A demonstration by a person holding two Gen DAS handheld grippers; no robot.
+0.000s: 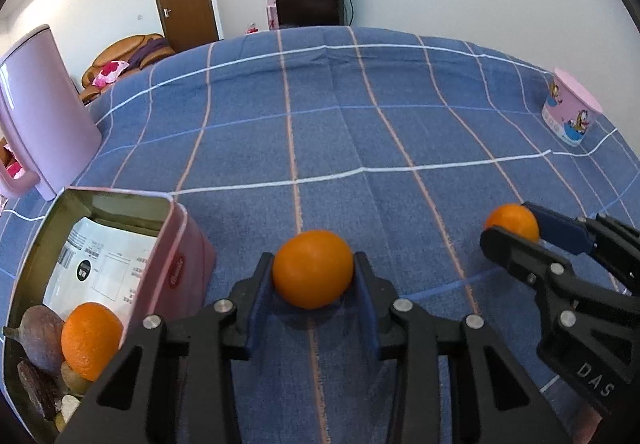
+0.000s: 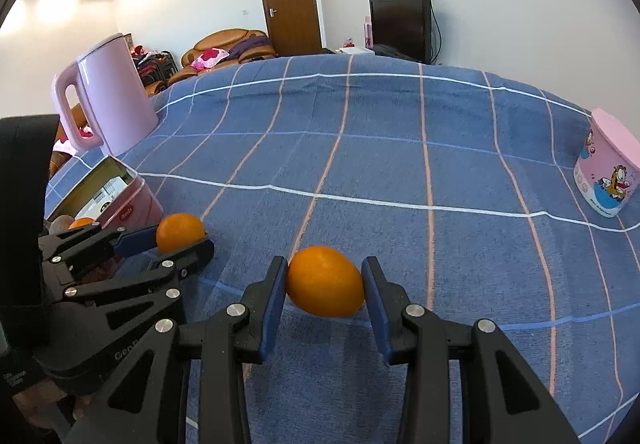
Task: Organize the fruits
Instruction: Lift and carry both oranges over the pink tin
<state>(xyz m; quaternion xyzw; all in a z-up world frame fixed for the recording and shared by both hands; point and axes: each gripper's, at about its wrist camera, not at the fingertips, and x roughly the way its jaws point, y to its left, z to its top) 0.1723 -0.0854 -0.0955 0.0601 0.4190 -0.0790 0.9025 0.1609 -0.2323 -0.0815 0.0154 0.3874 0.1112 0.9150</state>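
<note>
Here, left gripper (image 1: 313, 270) clamped on an orange (image 1: 313, 269) just right of the pink tin (image 1: 182, 244), right gripper (image 2: 325, 280) clamped on another orange (image 2: 325, 281) farther right, third orange (image 1: 91, 340) inside the tin, blue checked cloth (image 1: 360, 132) beneath.

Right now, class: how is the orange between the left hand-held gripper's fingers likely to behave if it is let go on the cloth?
The orange is round and smooth, so it would probably roll. The soft checked cloth may slow it. It looks firm, keeping its shape between the left hand-held gripper's fingers.
</note>
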